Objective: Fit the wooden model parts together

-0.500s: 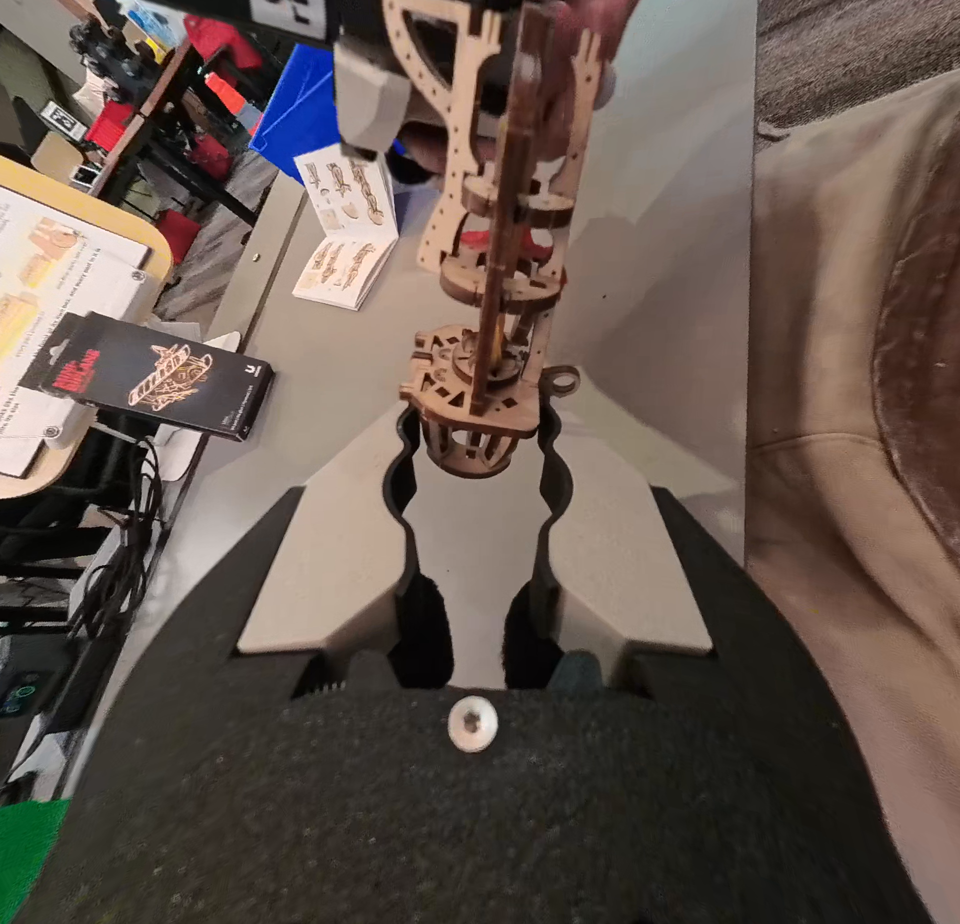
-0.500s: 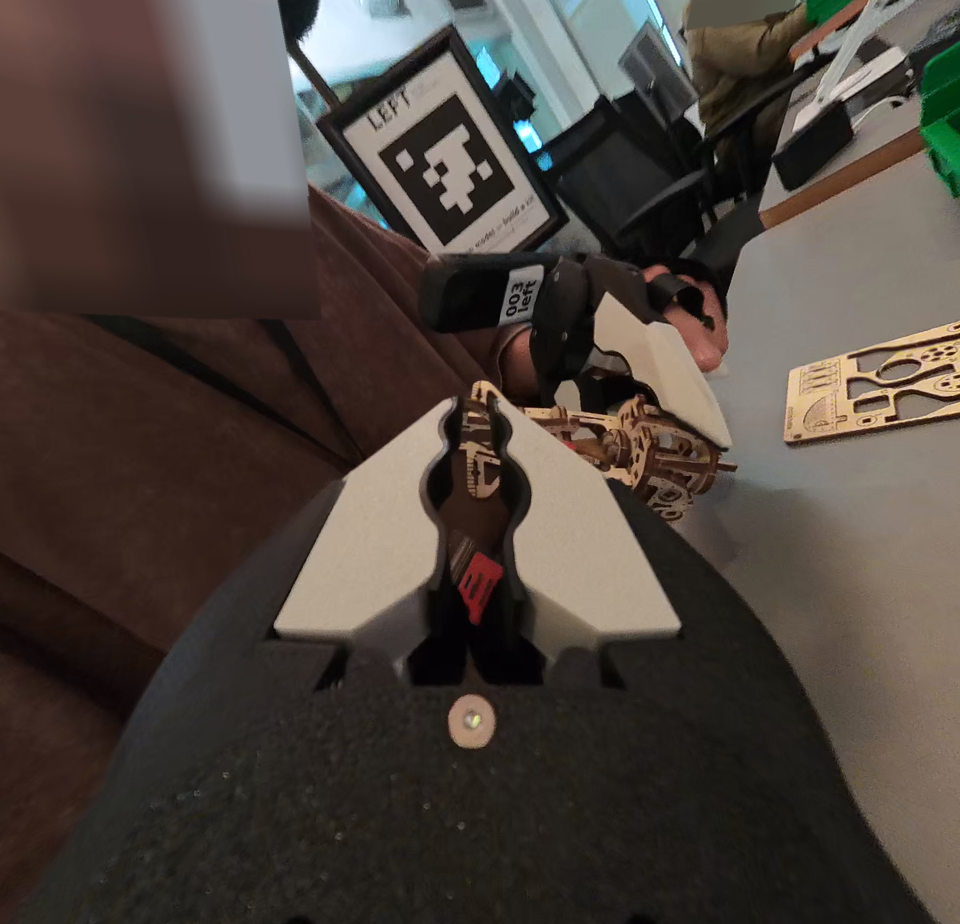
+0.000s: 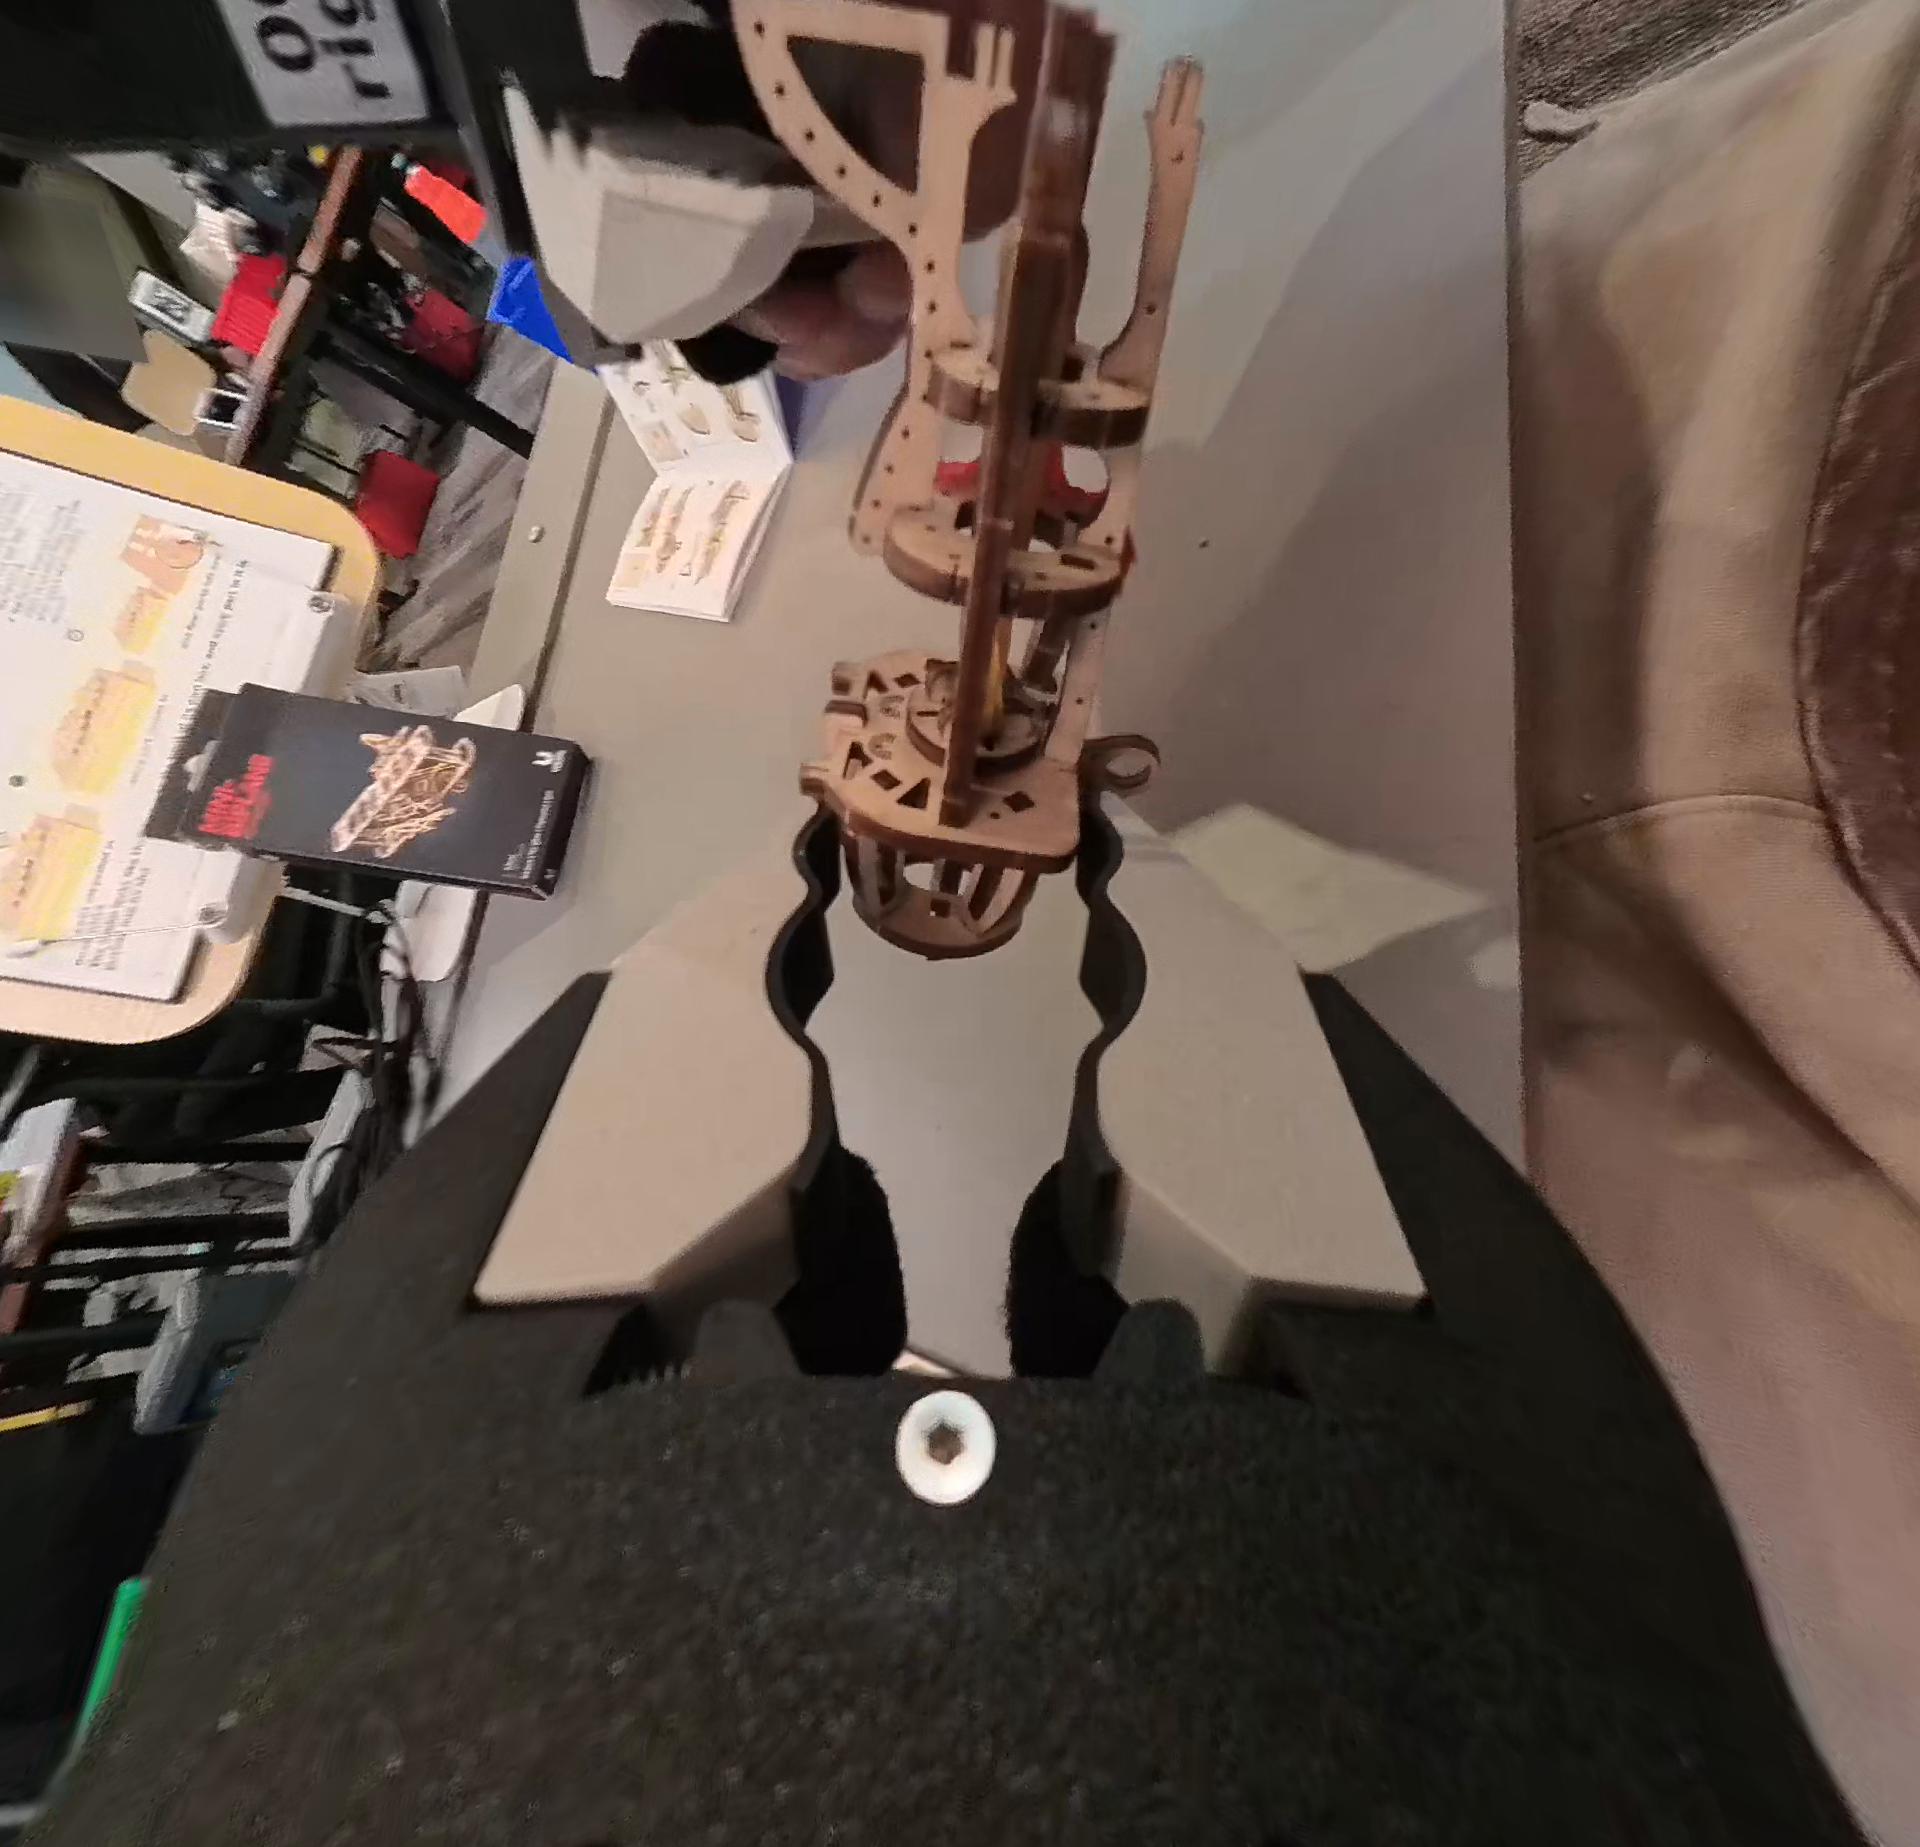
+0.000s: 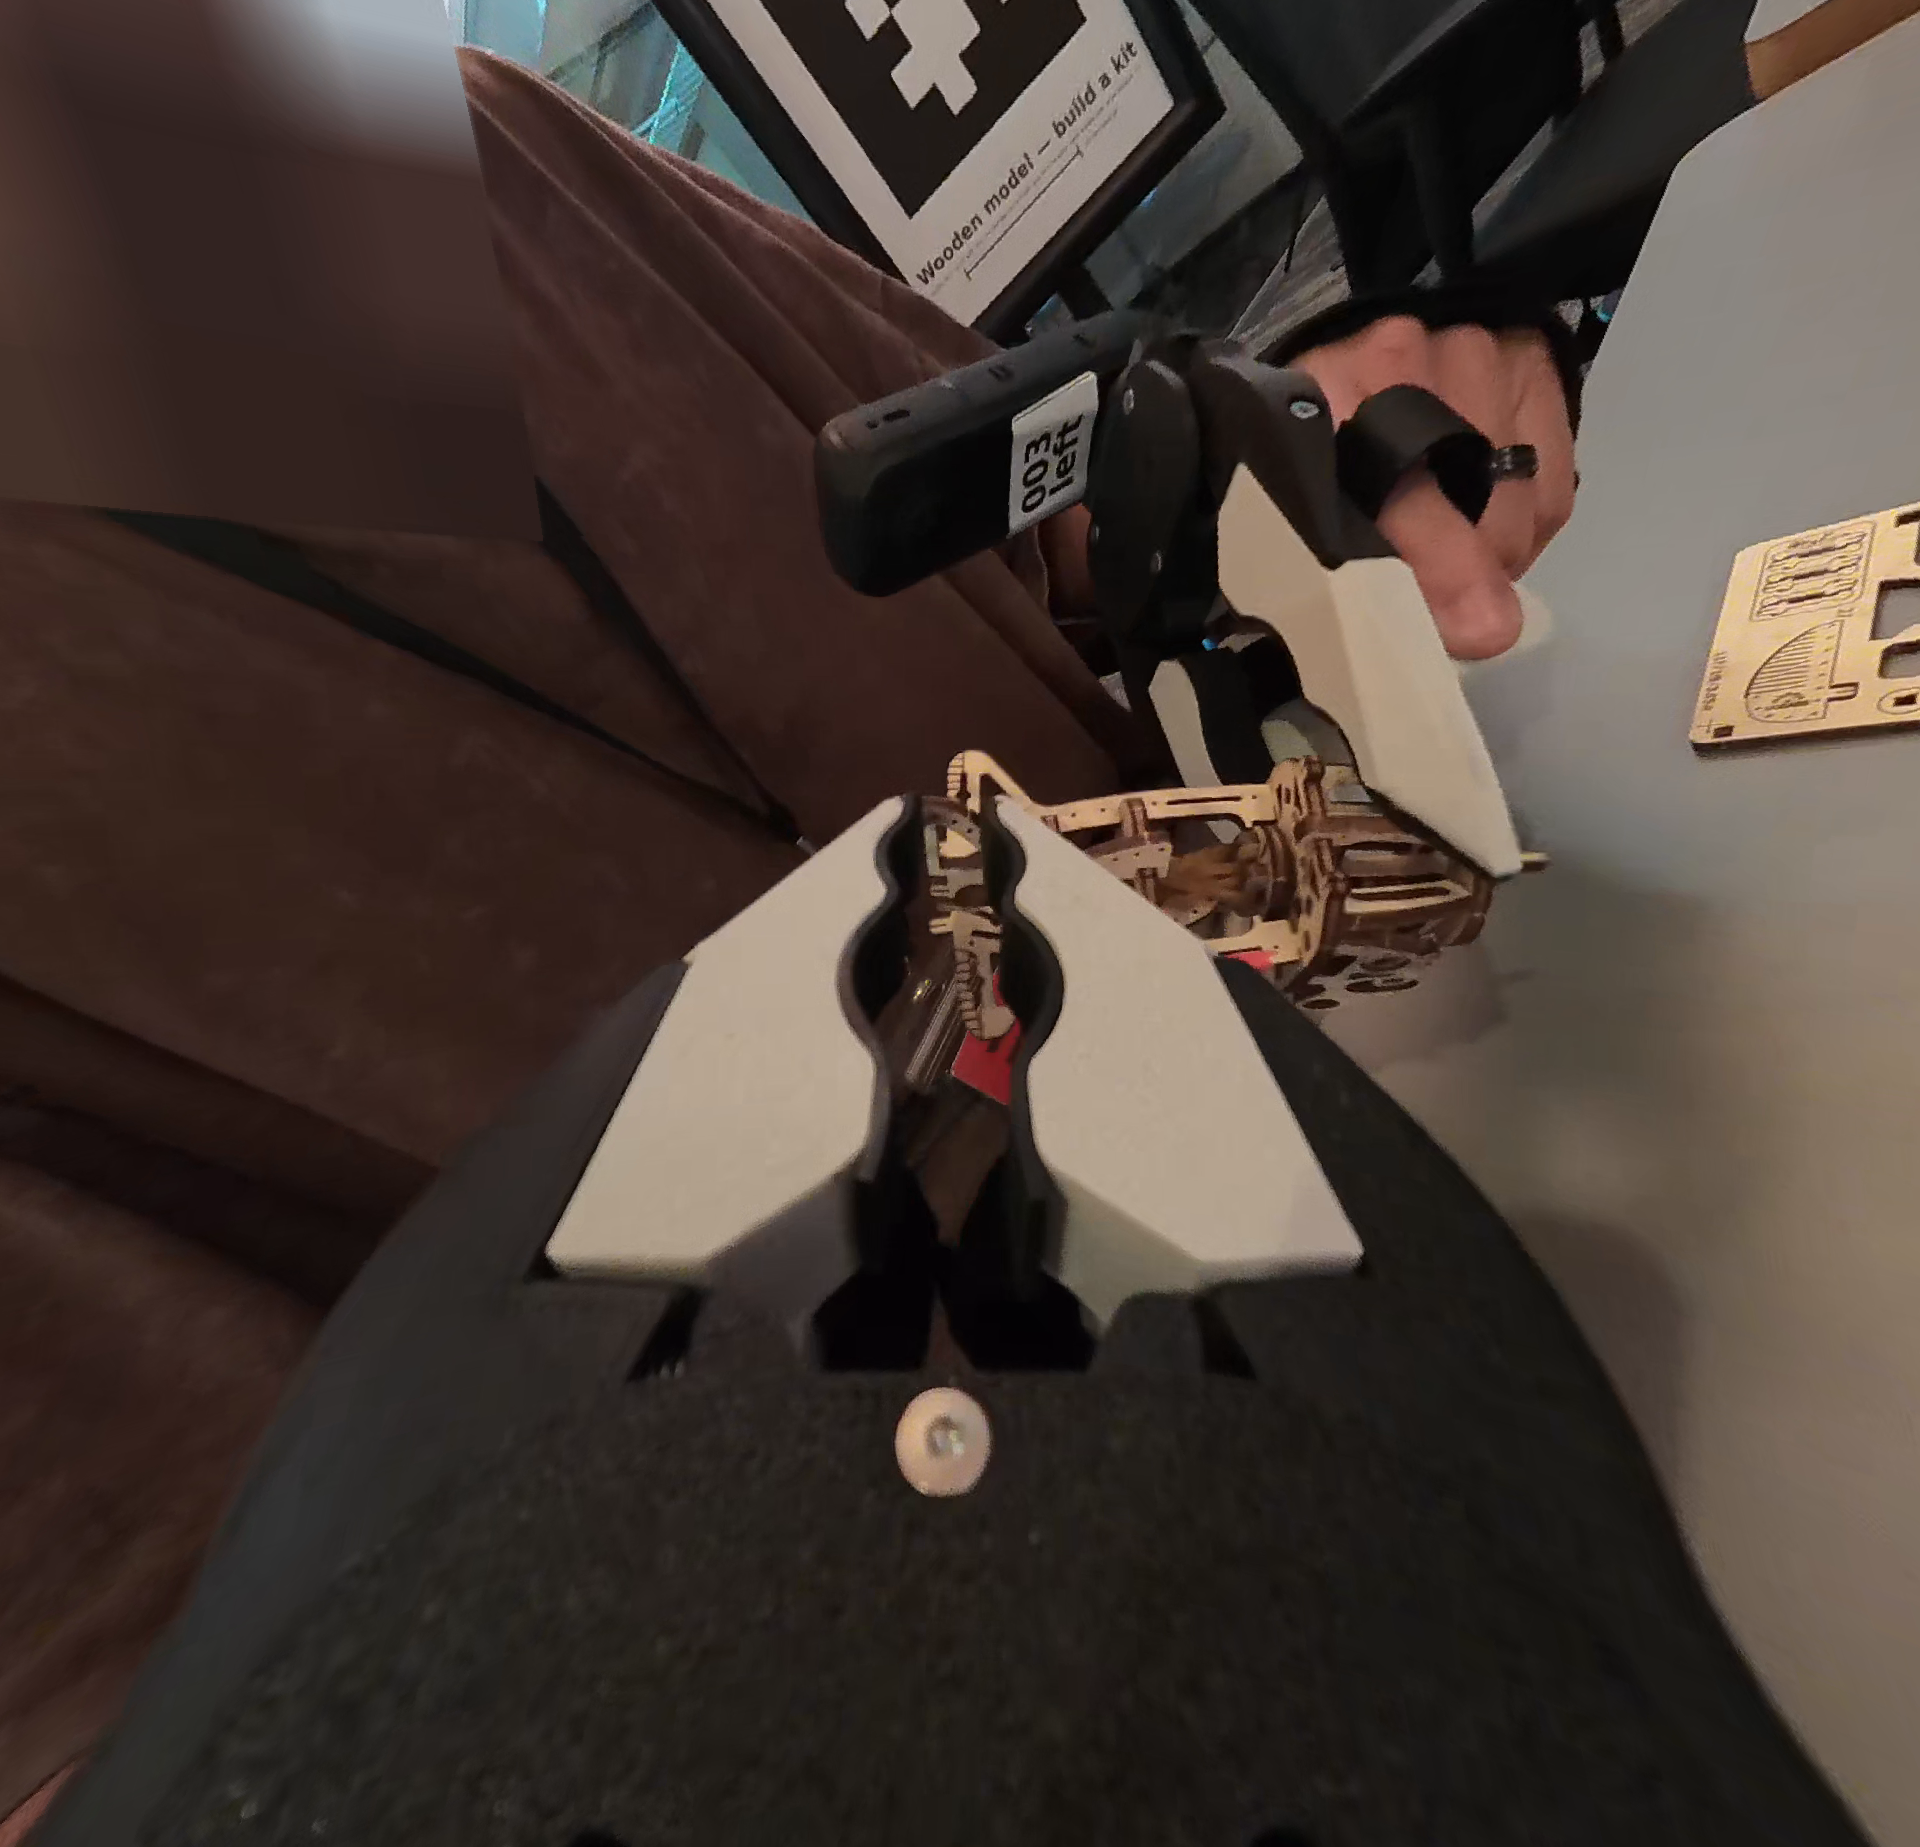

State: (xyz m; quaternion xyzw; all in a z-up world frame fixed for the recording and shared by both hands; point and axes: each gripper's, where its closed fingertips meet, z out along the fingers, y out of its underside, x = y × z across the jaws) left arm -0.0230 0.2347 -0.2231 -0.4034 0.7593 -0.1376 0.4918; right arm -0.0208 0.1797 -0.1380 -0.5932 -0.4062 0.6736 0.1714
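Note:
A half-built wooden model (image 3: 997, 592) of light and dark laser-cut ply is held in the air between both grippers. My left gripper (image 3: 951, 841) has its finger tips closed against the model's round caged nose (image 3: 940, 893). My right gripper (image 4: 956, 821) is shut on the model's thin tail piece (image 4: 961, 924), with a red part just behind it. In the right wrist view the model body (image 4: 1278, 862) runs to the left gripper (image 4: 1351, 675), whose finger lies over the nose. The right gripper also shows at the top of the left wrist view (image 3: 644, 218).
A grey table (image 3: 1299, 447) lies under the model. On it are an open instruction booklet (image 3: 696, 509) and a wooden part sheet (image 4: 1808, 644). A black kit box (image 3: 384, 800) stands at the left edge. A framed marker sign (image 4: 914, 62) stands behind. A person's clothing (image 3: 1714, 758) is close by.
The right gripper has shifted and turned a little, so the left gripper and the model's nose sit closer and further right in its view. Both grips hold as before.

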